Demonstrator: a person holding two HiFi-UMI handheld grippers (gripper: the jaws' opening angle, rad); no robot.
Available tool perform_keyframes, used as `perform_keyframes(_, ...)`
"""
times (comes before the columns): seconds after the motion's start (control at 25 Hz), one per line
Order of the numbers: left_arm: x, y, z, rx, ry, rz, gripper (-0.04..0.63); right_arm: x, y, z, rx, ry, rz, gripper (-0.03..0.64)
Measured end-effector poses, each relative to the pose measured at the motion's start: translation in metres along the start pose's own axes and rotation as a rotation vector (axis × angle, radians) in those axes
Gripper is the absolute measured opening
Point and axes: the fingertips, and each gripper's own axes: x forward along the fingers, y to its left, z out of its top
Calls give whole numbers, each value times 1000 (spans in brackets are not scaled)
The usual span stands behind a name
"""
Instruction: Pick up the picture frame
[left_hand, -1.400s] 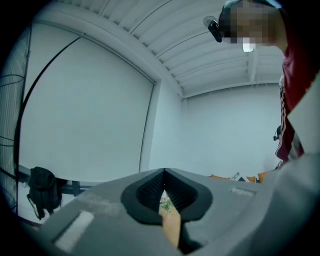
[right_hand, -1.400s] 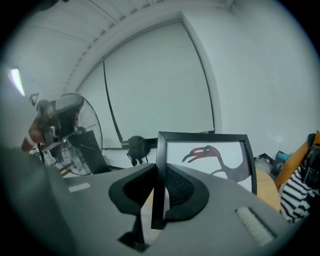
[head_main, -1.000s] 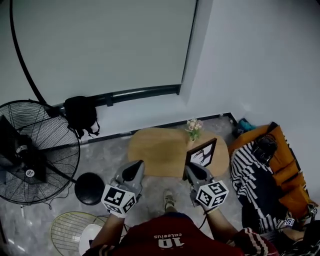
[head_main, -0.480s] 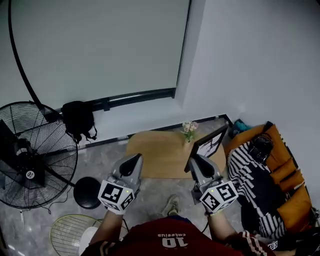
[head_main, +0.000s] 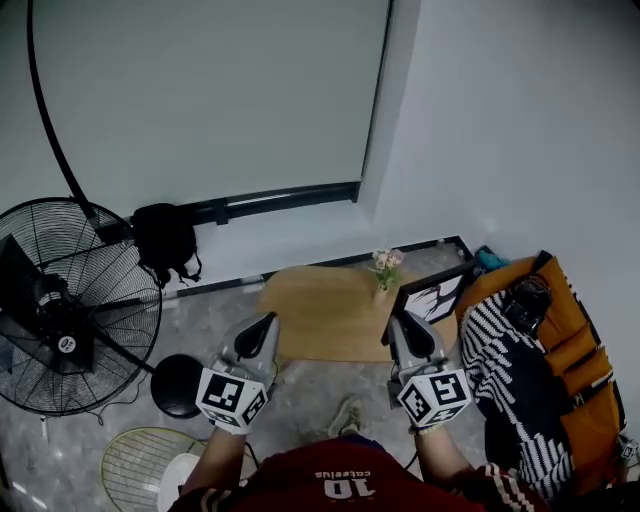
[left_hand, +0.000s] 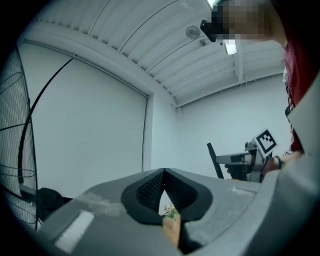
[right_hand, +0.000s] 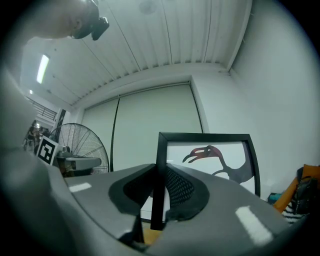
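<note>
Over the right edge of the round wooden table (head_main: 320, 312), as the head view has it, the right gripper (head_main: 403, 325) holds the picture frame (head_main: 437, 297) up in the air. Right gripper view: jaws partly closed, pads clamped on the frame's left side bar, which runs straight up between them. Frame is black and upright, with its picture side facing the gripper's camera. The print is a dark long-beaked bird shape on white. Bottom rail is hidden behind the jaws. Left gripper view catches the same frame edge-on, a thin dark bar slightly tilted, with white wall behind it.

Left gripper (head_main: 258, 335): jaws together, tips touching, nothing in them. Only a small slit is left below the tips, and flowers and a strip of table show through it. In the head view it sits by the table's near-left edge, well apart from the frame.

Small vase of flowers (head_main: 385, 268) stands on the table's far side, just left of the frame in the head view. Standing fan (head_main: 70, 320) and black bag (head_main: 165, 238) are at left by the wall, with a round black stool (head_main: 178, 383) near the fan. Striped blanket (head_main: 505, 360) and orange cushion (head_main: 570, 335) are at right.
</note>
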Motion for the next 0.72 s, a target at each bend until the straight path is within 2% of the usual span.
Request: perform_keyframes(0.72, -6, 2, 2, -39, -20, -14, 0, 0, 6, 4, -36, -8, -11, 63)
